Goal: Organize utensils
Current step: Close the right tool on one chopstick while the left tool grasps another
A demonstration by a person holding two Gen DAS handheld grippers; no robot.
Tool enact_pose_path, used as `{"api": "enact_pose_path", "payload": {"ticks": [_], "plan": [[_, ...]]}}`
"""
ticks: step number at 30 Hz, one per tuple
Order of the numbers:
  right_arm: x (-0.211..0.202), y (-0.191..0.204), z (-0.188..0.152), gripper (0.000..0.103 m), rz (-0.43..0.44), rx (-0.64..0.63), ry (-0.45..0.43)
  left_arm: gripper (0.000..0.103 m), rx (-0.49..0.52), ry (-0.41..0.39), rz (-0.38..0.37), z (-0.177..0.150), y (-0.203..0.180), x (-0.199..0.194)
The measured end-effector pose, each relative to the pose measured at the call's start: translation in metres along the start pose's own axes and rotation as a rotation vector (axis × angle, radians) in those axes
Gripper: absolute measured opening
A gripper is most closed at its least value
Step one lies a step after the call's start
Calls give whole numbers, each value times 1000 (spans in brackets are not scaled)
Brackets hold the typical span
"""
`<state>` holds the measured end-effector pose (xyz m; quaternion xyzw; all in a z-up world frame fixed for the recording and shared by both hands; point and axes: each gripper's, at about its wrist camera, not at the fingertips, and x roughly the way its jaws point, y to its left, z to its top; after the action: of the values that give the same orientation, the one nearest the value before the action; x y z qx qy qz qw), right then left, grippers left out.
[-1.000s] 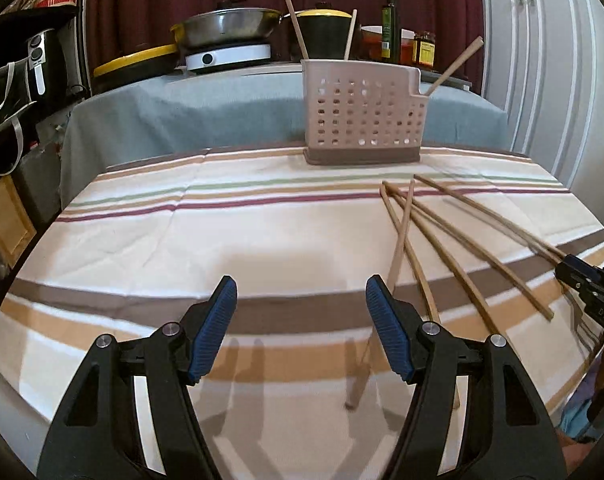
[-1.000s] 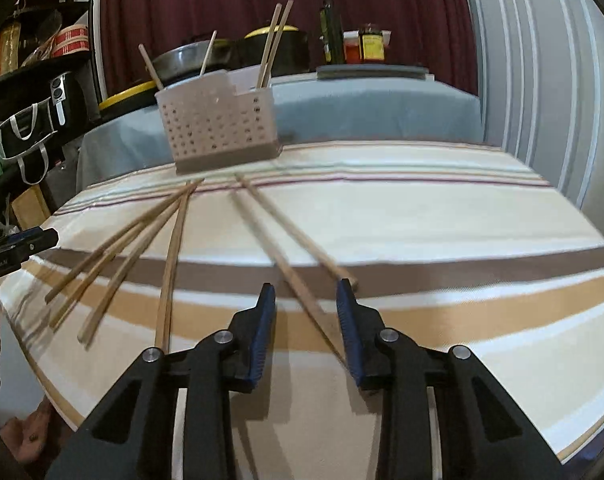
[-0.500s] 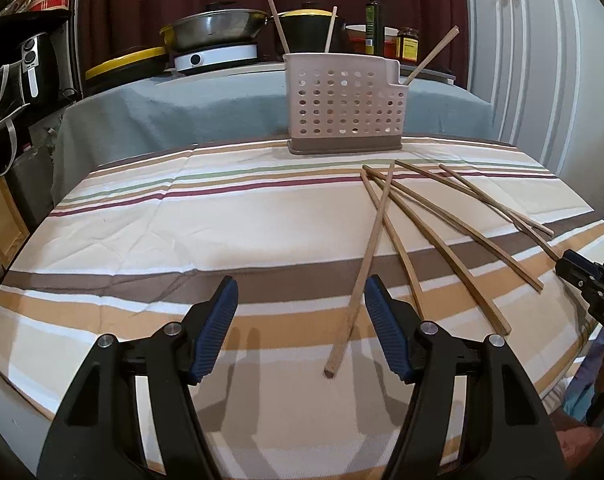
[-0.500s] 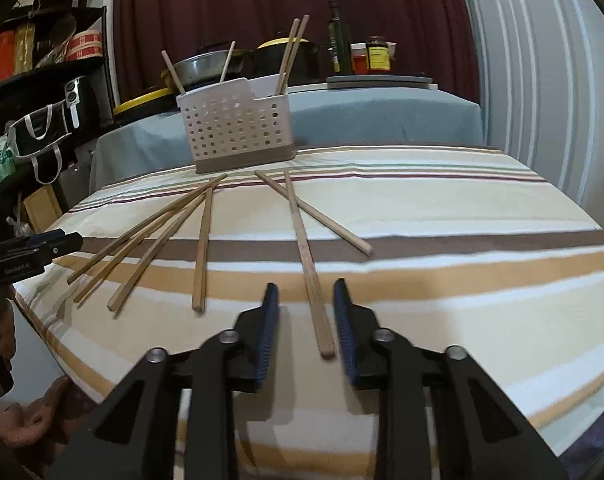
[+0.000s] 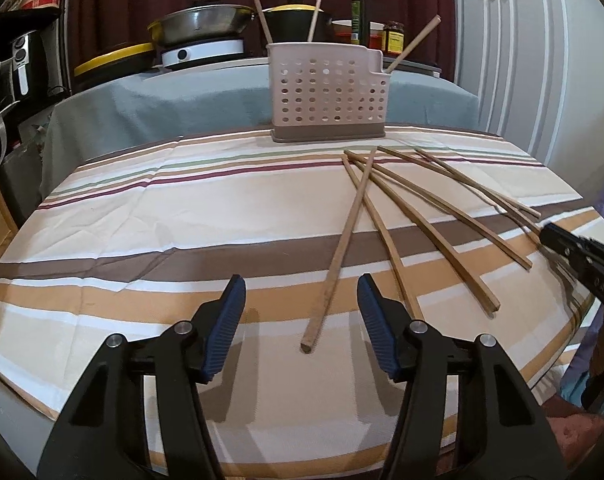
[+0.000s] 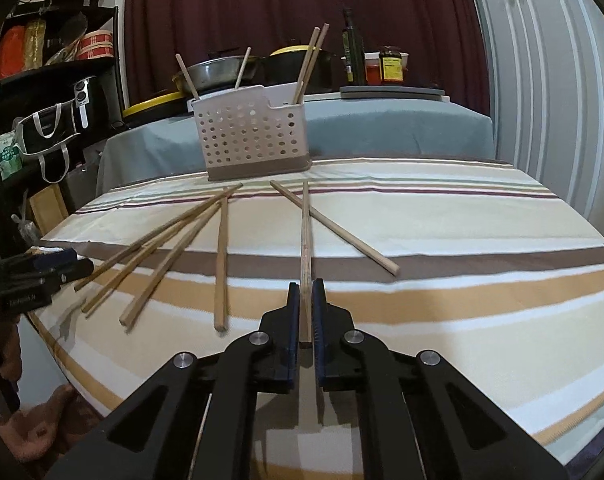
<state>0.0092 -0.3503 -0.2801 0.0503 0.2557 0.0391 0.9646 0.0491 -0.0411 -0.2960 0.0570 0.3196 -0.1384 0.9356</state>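
Striped tablecloth (image 6: 461, 220), right gripper (image 6: 306, 312) jaws pinching chopstick (image 6: 305, 240) pointing toward caddy (image 6: 254, 136), left gripper (image 5: 302, 312) spread.

Left hand-held gripper (image 5: 301, 312) jaws apart above striped tablecloth (image 5: 142, 216); chopsticks (image 5: 401, 216) fanned before perforated holder (image 5: 327, 94).

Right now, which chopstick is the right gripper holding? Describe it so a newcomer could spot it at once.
Start at the perforated utensil basket at the far edge of the striped tablecloth. Six chopsticks lie in front of it. The held chopstick runs straight toward the camera, its near end clamped in the right gripper, its far end crossing an angled chopstick.
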Motion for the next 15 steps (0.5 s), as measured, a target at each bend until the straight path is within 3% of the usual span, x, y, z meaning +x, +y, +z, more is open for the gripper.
{"api": "enact_pose_path", "payload": {"ticks": [9,15], "plan": [[6,2,-2,7,20,9,10,18,43,-6,-20,-9,-8,5],[6,-3,-8,8,27,40,6,12,59,-30,-16,-10,-9,7]]}}
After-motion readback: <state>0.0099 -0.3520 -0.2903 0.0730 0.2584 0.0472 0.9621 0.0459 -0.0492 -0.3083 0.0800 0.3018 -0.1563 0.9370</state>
